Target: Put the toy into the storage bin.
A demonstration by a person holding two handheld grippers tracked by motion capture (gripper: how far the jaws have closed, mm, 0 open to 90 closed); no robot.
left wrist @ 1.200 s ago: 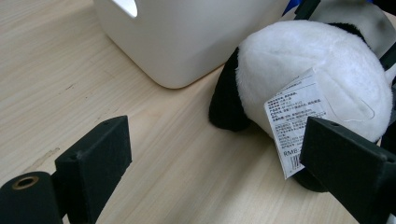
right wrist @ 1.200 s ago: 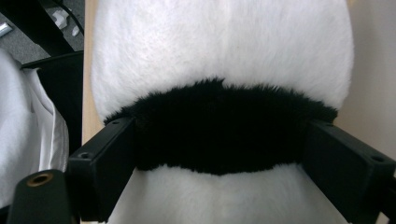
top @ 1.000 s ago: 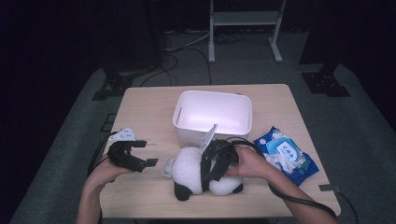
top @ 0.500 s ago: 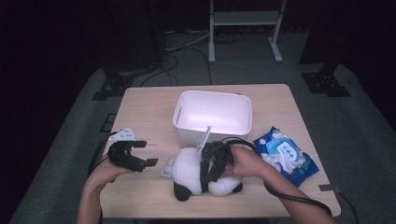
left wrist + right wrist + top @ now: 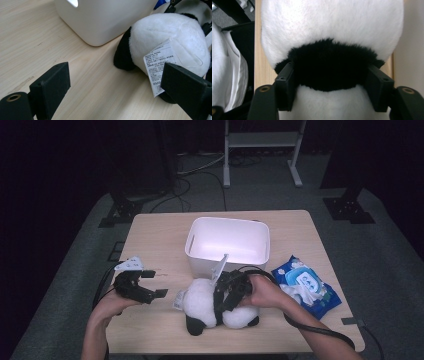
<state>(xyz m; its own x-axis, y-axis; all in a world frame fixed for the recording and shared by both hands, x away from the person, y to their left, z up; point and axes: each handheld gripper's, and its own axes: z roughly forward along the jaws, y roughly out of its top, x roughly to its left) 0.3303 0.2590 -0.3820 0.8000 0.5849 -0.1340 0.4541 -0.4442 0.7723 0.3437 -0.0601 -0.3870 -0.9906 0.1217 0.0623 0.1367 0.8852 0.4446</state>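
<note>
With the right gripper (image 5: 223, 296) closed around the black band of the panda toy (image 5: 202, 301), the toy is best lifted slowly toward the white bin (image 5: 228, 242), while the left gripper (image 5: 150, 284) is held wide open and empty beside it.

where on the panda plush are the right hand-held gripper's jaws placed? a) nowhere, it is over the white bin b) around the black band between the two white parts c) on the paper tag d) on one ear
b: in the right gripper view the right hand-held gripper has one jaw on each side of the black band of the panda plush, pressed into the fur; the paper tag sits at the other end, by the open left hand-held gripper.
</note>
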